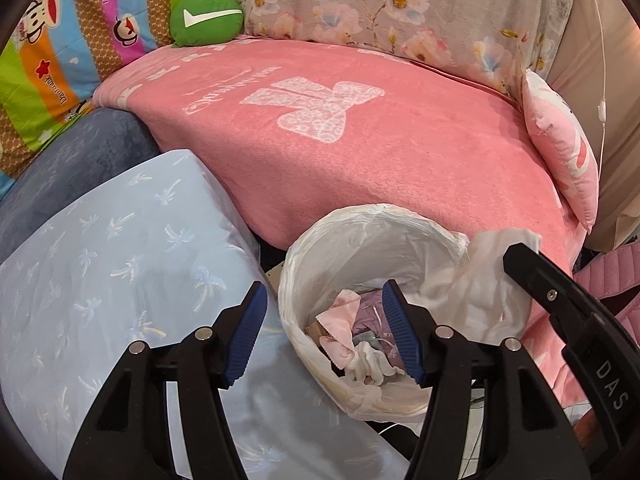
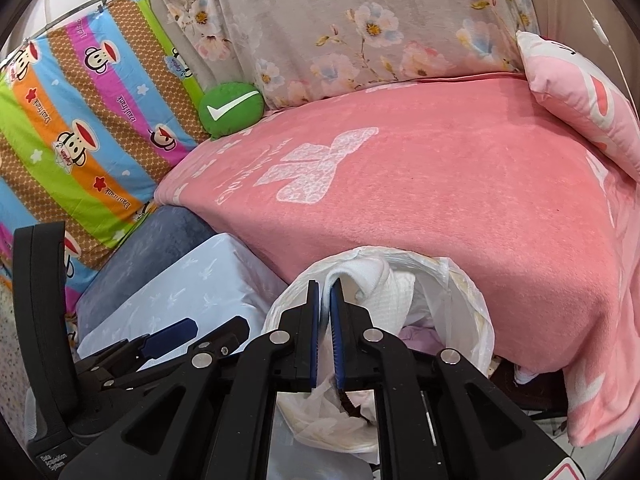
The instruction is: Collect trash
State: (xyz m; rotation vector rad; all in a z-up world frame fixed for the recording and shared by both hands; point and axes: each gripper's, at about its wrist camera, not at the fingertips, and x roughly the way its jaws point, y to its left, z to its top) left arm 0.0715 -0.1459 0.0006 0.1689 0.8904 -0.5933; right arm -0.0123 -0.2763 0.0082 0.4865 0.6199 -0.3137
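The bin (image 1: 372, 320), lined w/ a white plastic bag, stands upright on the floor just beside the bed edge, mouth facing up. Inside lie scraps: a pink cloth (image 1: 340, 320), a purple wrapper (image 1: 370, 316) and a crumpled white tissue (image 1: 368, 364), piled w/ no clear long axis.

Left tongs (image 1: 324, 340) hang over the bin's near-left rim, jaws apart, nothing between the pads; one blue pad sits over the bin's mouth, the other outside it, over the light blue pillow (image 1: 120, 280).

Right tongs (image 2: 325, 332) are over the same bin (image 2: 472, 320), jaws nearly closed w/ only a thin slit between the pads. A white cloth (image 2: 384, 292) droops over the bin's far rim, right beyond the tips; can't tell if the pads pinch it.

Around: pink blanket (image 1: 360, 152) covers the bed, close behind the bin. A green round cushion (image 1: 206, 18) w/ a white tick sits at the back, a pink pillow (image 1: 560, 152) at the right edge, floral cloth (image 1: 400, 8) behind, striped cartoon quilt (image 1: 60, 60) at left. A dark blue cushion (image 1: 72, 168) lies behind the light blue pillow, which crowds the bin's left side.
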